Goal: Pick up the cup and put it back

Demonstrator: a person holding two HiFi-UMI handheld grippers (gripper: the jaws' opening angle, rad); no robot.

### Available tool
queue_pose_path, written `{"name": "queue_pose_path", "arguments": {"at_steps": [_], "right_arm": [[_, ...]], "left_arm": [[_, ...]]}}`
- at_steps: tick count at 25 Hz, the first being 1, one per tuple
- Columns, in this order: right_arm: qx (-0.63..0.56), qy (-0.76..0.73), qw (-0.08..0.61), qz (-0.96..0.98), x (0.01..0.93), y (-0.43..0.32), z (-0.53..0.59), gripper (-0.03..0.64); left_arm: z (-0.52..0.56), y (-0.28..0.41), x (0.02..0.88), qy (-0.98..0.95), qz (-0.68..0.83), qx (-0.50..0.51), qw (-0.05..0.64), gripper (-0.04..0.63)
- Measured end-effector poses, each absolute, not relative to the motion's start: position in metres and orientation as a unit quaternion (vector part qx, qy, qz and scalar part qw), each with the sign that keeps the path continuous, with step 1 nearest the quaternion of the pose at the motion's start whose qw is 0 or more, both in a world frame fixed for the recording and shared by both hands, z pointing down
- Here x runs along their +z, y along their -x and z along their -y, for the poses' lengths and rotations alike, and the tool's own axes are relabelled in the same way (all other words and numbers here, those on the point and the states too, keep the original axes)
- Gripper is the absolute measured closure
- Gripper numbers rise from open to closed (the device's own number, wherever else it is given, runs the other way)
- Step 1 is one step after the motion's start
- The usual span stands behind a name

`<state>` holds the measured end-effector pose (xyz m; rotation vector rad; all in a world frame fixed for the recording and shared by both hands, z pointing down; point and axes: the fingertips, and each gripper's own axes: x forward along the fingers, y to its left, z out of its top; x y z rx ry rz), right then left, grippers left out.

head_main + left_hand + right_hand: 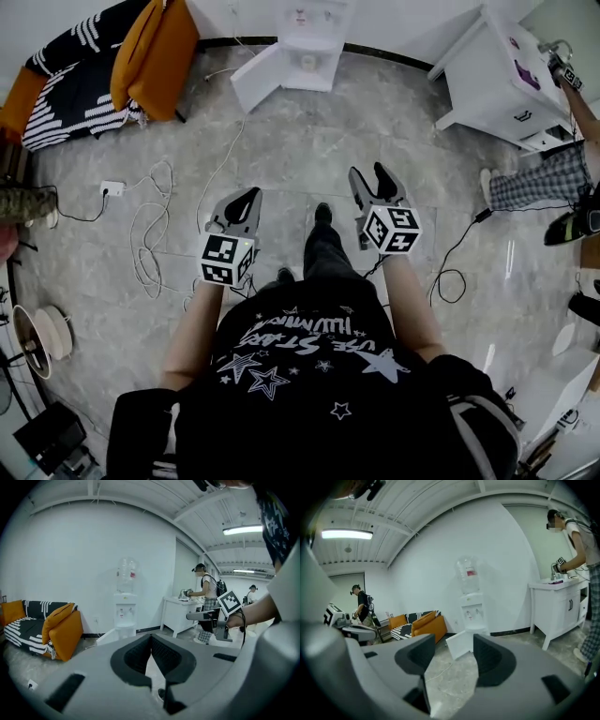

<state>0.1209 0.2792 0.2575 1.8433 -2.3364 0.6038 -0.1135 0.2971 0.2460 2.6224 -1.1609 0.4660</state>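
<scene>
I cannot make out a cup for certain in any view; a small round thing on the ledge of the white water dispenser (307,62) is too small to name. My left gripper (247,197) is held out over the floor, its dark jaws closed tip to tip with nothing between them, as the left gripper view (150,637) also shows. My right gripper (370,174) is held beside it, with its jaws wide apart and empty. In the right gripper view (452,646) bare floor shows in the gap. Both point toward the dispenser (471,602), well short of it.
The dispenser's lower door (258,80) stands open. An orange and striped sofa (141,56) is at the far left and a white cabinet (502,75) at the far right, where another person (544,178) stands. Cables (150,234) and a power strip (112,188) lie on the floor.
</scene>
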Motion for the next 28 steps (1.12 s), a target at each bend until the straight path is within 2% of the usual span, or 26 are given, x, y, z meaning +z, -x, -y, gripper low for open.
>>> {"name": "queue_pose_path", "arguments": {"at_steps": [12, 28], "right_arm": [[0.215, -0.567, 0.053, 0.793, 0.269, -0.169, -0.103, 0.365], [0.247, -0.522, 0.104, 0.810, 0.316, -0.196, -0.019, 0.365]], "left_arm": [[-0.121, 0.084, 0.229, -0.853, 0.487, 0.158, 0.102, 0.586], [-0.026, 0.073, 0.232, -0.815, 0.545, 0.167, 0.102, 0.586]]}}
